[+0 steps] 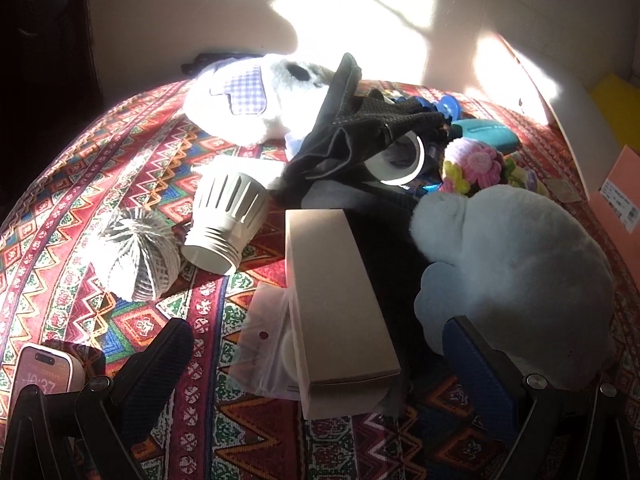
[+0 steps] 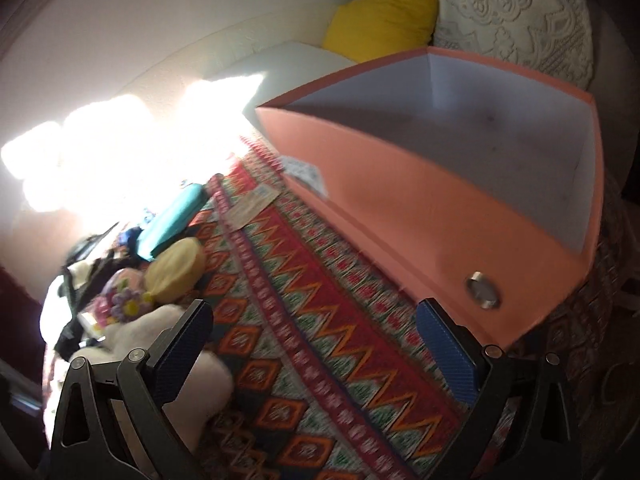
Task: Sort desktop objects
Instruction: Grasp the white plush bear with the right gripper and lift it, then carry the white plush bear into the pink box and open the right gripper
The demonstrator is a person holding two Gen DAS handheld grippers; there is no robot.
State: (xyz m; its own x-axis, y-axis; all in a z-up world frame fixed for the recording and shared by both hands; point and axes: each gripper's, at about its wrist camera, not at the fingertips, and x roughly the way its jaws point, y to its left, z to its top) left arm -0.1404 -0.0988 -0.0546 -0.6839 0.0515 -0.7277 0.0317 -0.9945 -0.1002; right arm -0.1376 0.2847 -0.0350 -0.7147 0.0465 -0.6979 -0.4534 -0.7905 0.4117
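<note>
My left gripper stands open low over the patterned cloth, its fingers on either side of a long tan cardboard box that lies over a clear plastic bag. A pale blue plush presses against the right finger. Further back lie a ball of twine, a white ribbed plastic part, black fabric, a white plush and a knitted flower. My right gripper is open over bare cloth with nothing in it, next to an open pink box.
A phone lies at the left gripper's near left. A teal case, a yellow round pad and paper slips lie left of the pink box. A yellow cushion and a lace cover sit behind the box.
</note>
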